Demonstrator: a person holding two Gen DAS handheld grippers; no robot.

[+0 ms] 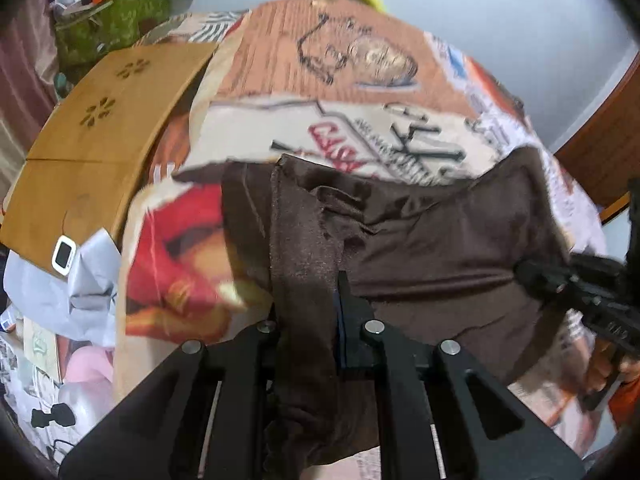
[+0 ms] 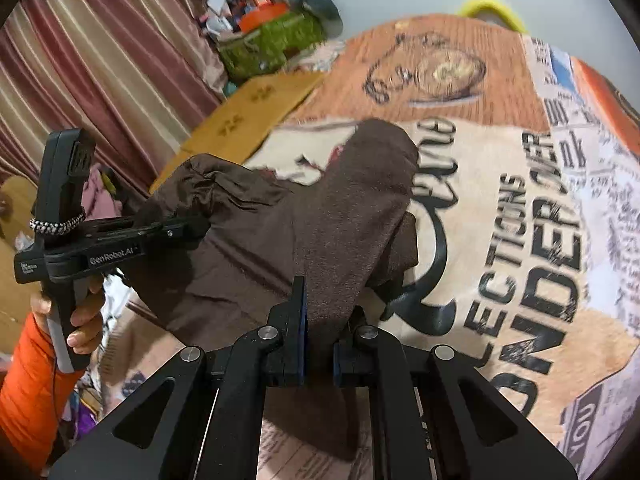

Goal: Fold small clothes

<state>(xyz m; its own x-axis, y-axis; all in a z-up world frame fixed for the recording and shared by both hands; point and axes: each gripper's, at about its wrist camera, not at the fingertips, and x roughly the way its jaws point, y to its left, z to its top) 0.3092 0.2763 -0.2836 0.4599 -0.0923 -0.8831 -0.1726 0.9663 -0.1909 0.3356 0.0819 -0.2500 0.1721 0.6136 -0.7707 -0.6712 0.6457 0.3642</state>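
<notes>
A dark brown garment hangs bunched above a bed cover printed with newspaper patterns. In the left wrist view a fold of it runs down between the fingers of my left gripper, which is shut on it. My right gripper pinches another edge of the same cloth between its blue pads. Each tool shows in the other's view: the right gripper grips the cloth's right side, and the left gripper bites into its left side. Both hold the garment spread between them.
A wooden lap table lies at the bed's far left, with a small white device on its corner. A green bag of clutter stands by striped curtains. A hand with an orange sleeve holds the left tool.
</notes>
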